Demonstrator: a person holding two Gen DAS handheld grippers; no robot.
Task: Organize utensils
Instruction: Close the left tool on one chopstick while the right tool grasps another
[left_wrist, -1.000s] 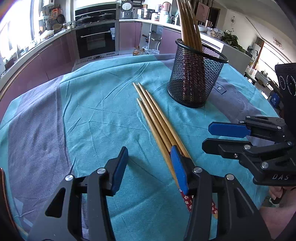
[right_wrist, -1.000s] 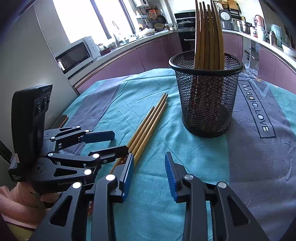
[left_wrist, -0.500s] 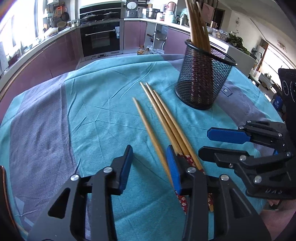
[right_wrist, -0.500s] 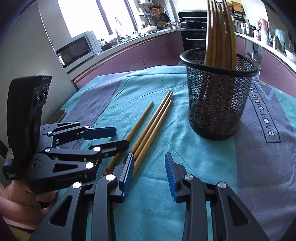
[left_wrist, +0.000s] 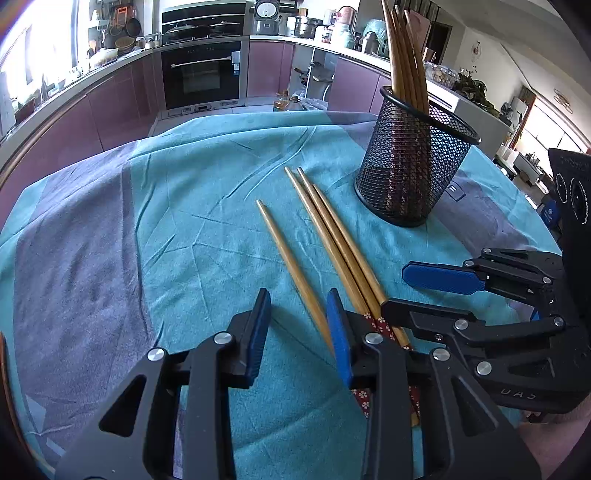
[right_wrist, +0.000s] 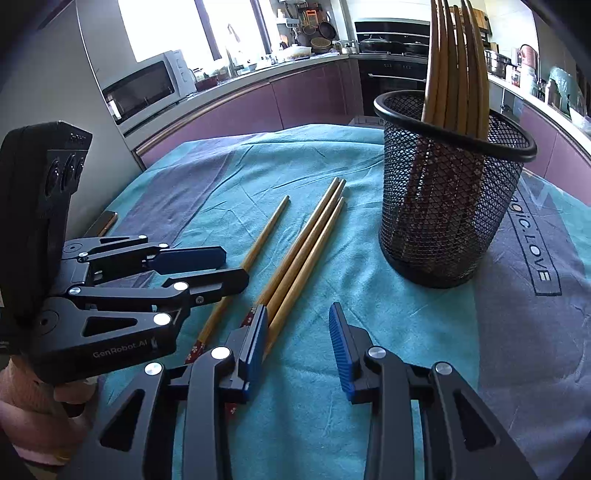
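Chopsticks lie on the teal cloth (left_wrist: 192, 206): one single chopstick (left_wrist: 295, 273) apart to the left, and a bundle of three (left_wrist: 340, 254) just right of it, their patterned ends nearest the camera. The left gripper (left_wrist: 299, 328) hangs low over the single chopstick, jaws partly spread and closing, the stick passing between the blue pads without either pad clearly pressing it. The right gripper (right_wrist: 297, 343) stands partly spread with nothing between its pads; its left pad sits over the bundle's near end. Farther off to the right, the black mesh holder (right_wrist: 447, 206) stands upright with more chopsticks inside.
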